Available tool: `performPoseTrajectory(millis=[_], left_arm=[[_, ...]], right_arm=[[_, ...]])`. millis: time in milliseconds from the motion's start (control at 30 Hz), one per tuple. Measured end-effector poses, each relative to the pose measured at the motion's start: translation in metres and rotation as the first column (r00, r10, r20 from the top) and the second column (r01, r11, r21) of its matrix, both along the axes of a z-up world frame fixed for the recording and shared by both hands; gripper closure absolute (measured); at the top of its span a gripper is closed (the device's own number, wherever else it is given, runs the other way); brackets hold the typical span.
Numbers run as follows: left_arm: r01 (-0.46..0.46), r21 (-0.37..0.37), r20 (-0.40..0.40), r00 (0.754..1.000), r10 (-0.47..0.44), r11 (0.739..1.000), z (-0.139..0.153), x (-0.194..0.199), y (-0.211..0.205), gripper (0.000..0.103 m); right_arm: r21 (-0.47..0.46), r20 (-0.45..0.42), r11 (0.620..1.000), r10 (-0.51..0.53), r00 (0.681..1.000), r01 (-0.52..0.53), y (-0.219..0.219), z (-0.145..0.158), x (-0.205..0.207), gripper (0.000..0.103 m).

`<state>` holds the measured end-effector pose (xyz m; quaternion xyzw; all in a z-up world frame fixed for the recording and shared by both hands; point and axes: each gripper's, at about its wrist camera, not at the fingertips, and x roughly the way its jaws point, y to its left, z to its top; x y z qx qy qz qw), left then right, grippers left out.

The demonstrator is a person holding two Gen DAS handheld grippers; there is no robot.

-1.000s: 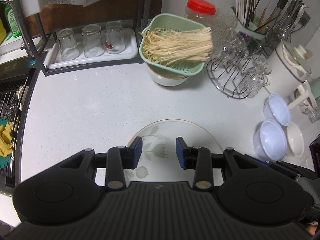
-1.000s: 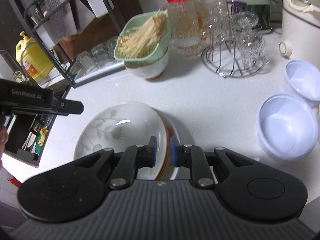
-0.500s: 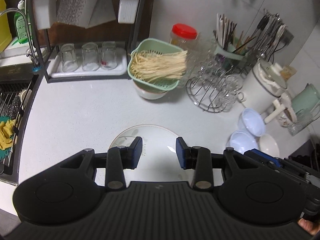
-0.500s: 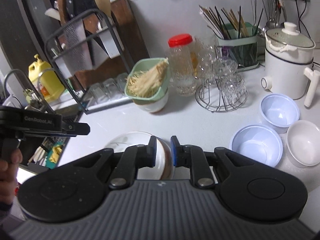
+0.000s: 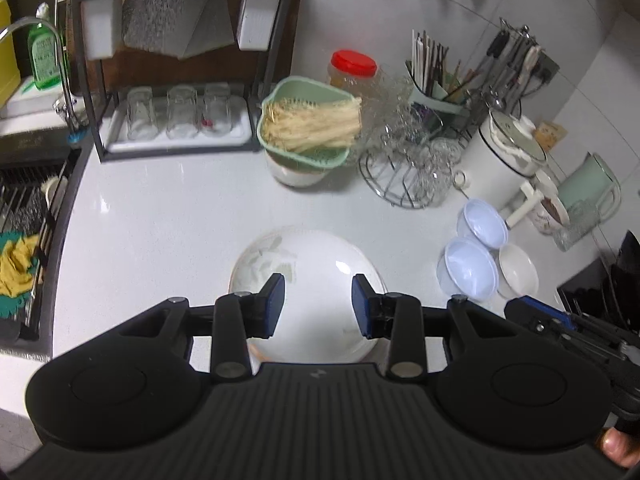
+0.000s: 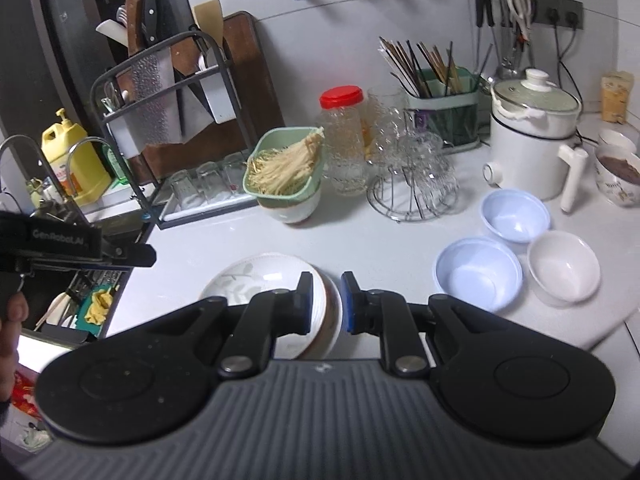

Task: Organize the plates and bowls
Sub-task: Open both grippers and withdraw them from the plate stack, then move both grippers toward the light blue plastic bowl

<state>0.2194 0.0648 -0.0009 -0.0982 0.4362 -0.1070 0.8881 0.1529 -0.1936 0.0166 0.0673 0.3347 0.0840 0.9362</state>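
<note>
My right gripper (image 6: 325, 304) is shut on the near rim of a stack: a white plate with a grey leaf print (image 6: 256, 276) lying on a brown-rimmed dish (image 6: 332, 314). The stack hangs tilted above the white counter (image 6: 380, 240). In the left wrist view the same plate (image 5: 304, 264) shows beyond my left gripper (image 5: 318, 304), whose jaws stand partly open with nothing pressed between the pads. Two pale blue bowls (image 6: 478, 272) (image 6: 516, 216) and a white bowl (image 6: 564, 266) sit together at the right.
A green strainer of pale strands (image 6: 284, 172) rests on a bowl at the back. Beside it are a wire rack of glasses (image 6: 416, 176) and a white pot (image 6: 528, 144). A black shelf with upturned glasses (image 5: 180, 120) stands back left; the sink (image 5: 24, 216) lies left.
Both grippers have risen and drawn back, so the counter looks smaller and farther. The plate stack has come up with the right gripper. Neither gripper's jaws have moved.
</note>
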Motion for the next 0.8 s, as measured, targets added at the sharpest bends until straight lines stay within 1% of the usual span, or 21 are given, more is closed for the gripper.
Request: performPoseTrajectory(millis=[100, 167, 400, 600, 733, 800], left_arm=[[0.023, -0.001, -0.014, 1.000, -0.023, 1.000, -0.006, -0.010, 0.004, 0.062], [0.029, 0.003, -0.028, 0.999, -0.029, 1.000, -0.013, -0.014, 0.005, 0.062], [0.063, -0.012, -0.043, 0.997, -0.063, 0.998, -0.031, -0.018, -0.009, 0.062], [0.071, -0.022, -0.042, 0.997, -0.072, 0.997, -0.044, -0.006, -0.040, 0.062], [0.100, -0.025, -0.039, 0.994, -0.101, 0.995, -0.049, 0.012, -0.069, 0.062], [0.114, -0.033, -0.022, 0.993, -0.115, 0.993, -0.051, 0.019, -0.082, 0.062]], right_arm=[[-0.021, -0.024, 1.000, -0.023, 0.999, 0.023, 0.005, -0.006, -0.008, 0.086], [-0.014, -0.030, 0.999, -0.042, 0.999, 0.041, 0.004, -0.009, -0.015, 0.086], [-0.030, -0.054, 0.992, -0.121, 0.991, 0.120, -0.015, -0.022, -0.027, 0.086], [-0.057, -0.057, 0.990, -0.135, 0.989, 0.131, -0.037, -0.029, -0.028, 0.086], [-0.074, -0.044, 0.988, -0.139, 0.989, 0.136, -0.059, -0.029, -0.019, 0.085], [-0.076, -0.045, 0.987, -0.147, 0.988, 0.143, -0.070, -0.030, -0.013, 0.086]])
